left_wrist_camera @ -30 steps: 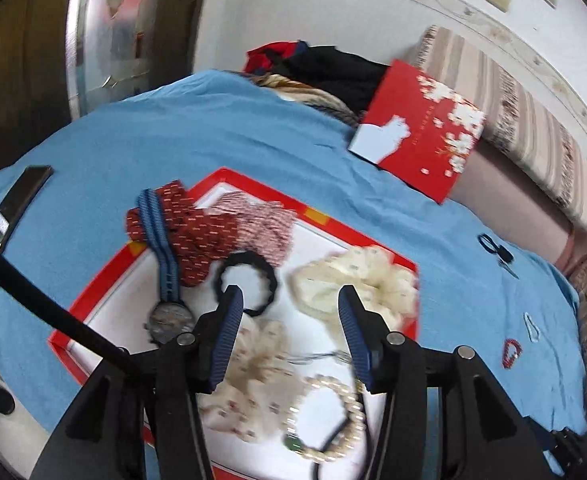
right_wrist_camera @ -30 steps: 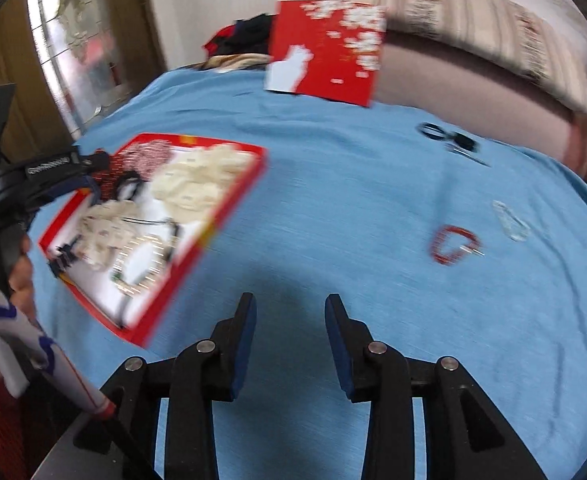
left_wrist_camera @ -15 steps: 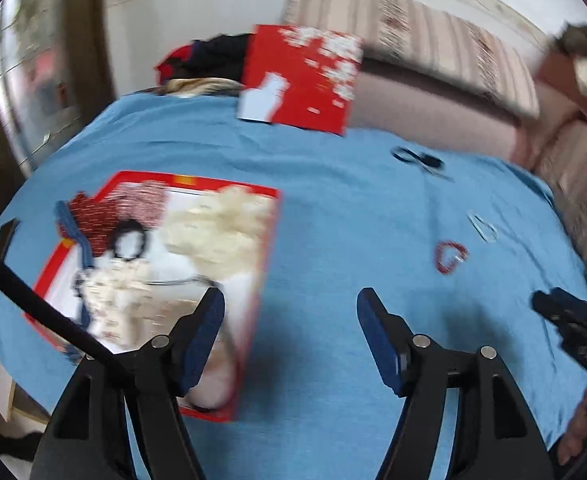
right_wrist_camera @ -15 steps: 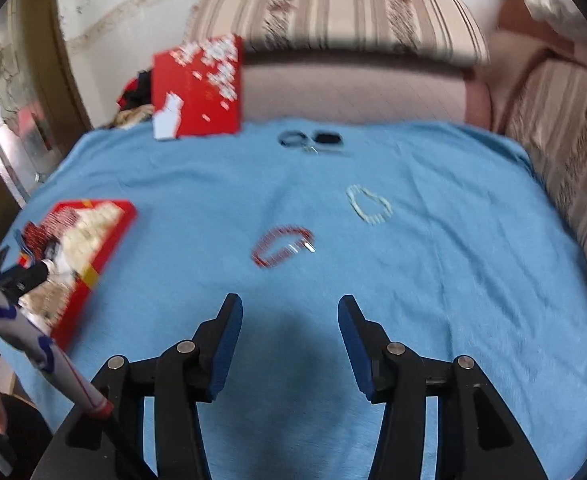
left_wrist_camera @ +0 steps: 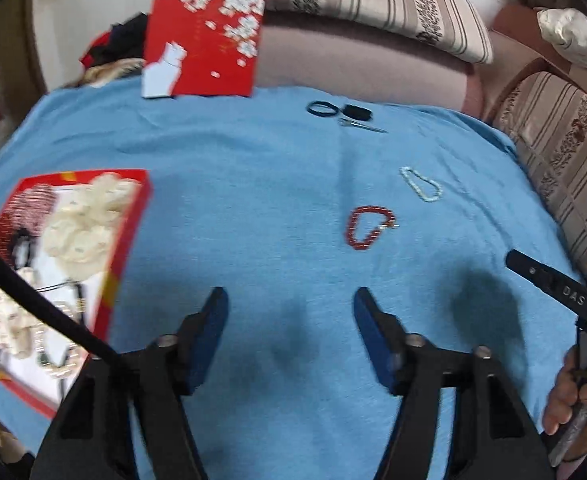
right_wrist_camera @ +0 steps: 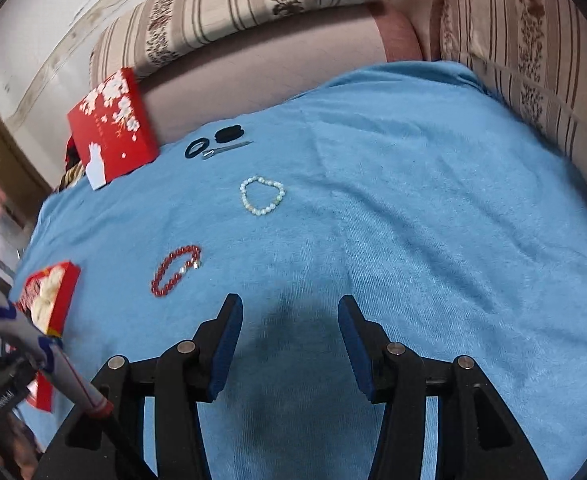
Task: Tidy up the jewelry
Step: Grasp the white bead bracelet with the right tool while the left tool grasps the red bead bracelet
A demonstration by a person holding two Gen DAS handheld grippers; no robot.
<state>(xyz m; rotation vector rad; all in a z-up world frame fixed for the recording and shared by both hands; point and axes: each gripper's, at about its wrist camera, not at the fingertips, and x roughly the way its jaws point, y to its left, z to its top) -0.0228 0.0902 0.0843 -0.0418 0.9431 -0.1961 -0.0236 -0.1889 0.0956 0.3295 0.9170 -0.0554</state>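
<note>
Two bracelets on the cloth, one red [right_wrist_camera: 176,271], one pale [right_wrist_camera: 262,195], both hand-held grippers [left_wrist_camera: 289,306] [right_wrist_camera: 289,312] released, empty

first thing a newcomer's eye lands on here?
Probably the red bead bracelet lying loose on the blue cloth, with a pale bead bracelet just beyond it. Next, the red tray at the left edge, crowded with scrunchies and jewelry. Both grippers, left and right, hover open and empty.

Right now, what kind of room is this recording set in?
Most likely a home living room: a striped upholstered sofa wraps around a table covered by a blue cloth, with a red tray of accessories and loose bracelets on it.
</note>
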